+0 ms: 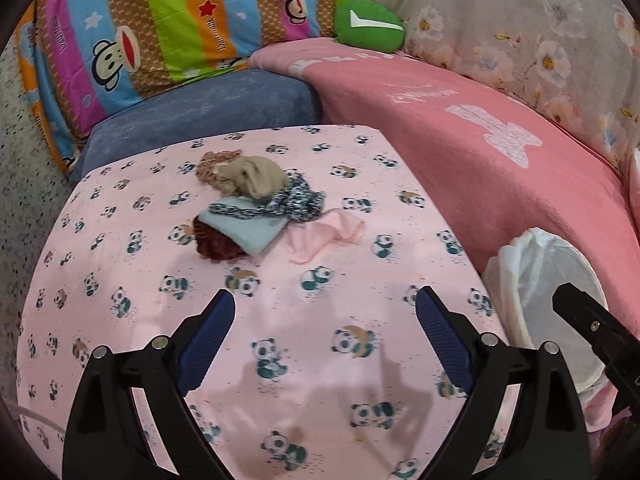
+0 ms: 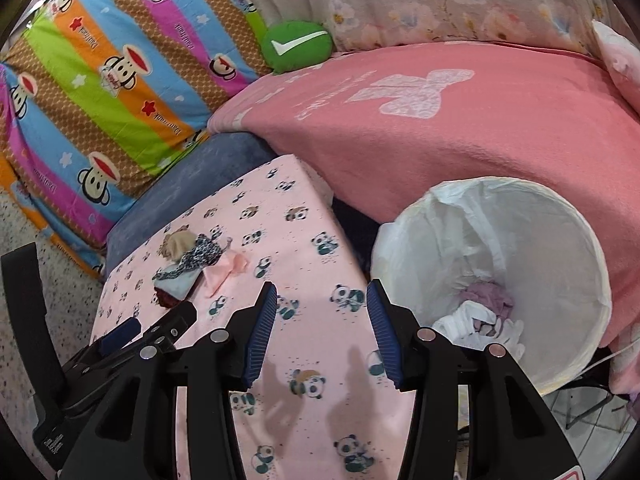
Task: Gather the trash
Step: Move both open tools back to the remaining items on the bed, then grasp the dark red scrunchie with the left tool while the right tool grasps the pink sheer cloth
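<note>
A small heap of cloth scraps (image 1: 256, 204) lies on the pink panda-print table cover (image 1: 120, 240): a tan piece, a black-and-white scarf, a light blue piece, a dark red piece and a pale pink piece (image 1: 328, 236). My left gripper (image 1: 325, 308) is open and empty, above the cover on the near side of the heap. The heap also shows in the right wrist view (image 2: 196, 264). My right gripper (image 2: 322, 300) is open and empty over the cover's right edge, beside a white bin (image 2: 560, 248) lined with a bag, with white and purple scraps (image 2: 488, 312) at its bottom.
The bin (image 1: 536, 288) stands right of the table against a pink blanket (image 1: 480, 160). A striped monkey-print pillow (image 1: 140, 28), a blue cushion (image 1: 208, 108) and a green cushion (image 1: 368, 22) lie behind the table. Speckled floor (image 1: 16, 208) is on the left.
</note>
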Motion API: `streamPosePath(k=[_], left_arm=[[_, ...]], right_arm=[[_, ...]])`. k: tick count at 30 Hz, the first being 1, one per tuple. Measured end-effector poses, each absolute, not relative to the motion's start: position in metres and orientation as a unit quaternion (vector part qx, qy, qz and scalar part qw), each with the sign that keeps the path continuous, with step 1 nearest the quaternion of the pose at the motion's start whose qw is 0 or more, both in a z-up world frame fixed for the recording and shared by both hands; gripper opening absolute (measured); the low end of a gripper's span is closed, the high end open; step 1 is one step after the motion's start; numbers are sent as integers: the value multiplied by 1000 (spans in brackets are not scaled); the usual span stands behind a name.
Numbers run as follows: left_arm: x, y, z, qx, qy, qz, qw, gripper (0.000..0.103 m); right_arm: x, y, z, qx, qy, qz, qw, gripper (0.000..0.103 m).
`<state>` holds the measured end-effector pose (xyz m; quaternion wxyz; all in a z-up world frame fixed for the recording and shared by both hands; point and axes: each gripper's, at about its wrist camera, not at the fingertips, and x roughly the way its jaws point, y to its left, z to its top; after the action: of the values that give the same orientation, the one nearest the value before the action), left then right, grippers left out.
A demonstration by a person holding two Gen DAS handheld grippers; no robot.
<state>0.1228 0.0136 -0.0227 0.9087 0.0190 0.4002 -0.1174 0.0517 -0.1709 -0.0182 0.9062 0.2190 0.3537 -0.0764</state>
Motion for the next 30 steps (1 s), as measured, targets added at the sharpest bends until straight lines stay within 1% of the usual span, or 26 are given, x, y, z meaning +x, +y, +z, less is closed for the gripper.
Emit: streamPosePath(k=[11, 15, 20, 23, 26, 28, 30], left_arm=[[164, 109, -46, 11, 415, -50, 908, 89], [184, 126, -56, 4, 423, -48, 905, 89], [210, 125, -74, -1, 437, -66, 897, 88], [222, 120, -83, -7, 443, -85, 892, 85], [232, 115, -89, -12, 450, -98, 888, 80], [238, 112, -92, -21, 452, -110, 885, 72], [241, 111, -93, -34, 455, -121, 882, 67]], right_arm=[[116, -91, -35, 192, 391, -10, 900, 48], [142, -70, -43, 179, 404, -1, 897, 48], [176, -48, -61, 165, 416, 4, 894, 48], [186, -43, -68, 161, 421, 5, 893, 48], [199, -39, -78, 159, 427, 3, 890, 48], [208, -38, -83, 160, 429, 1, 889, 48], [216, -39, -88, 164, 430, -1, 888, 48]])
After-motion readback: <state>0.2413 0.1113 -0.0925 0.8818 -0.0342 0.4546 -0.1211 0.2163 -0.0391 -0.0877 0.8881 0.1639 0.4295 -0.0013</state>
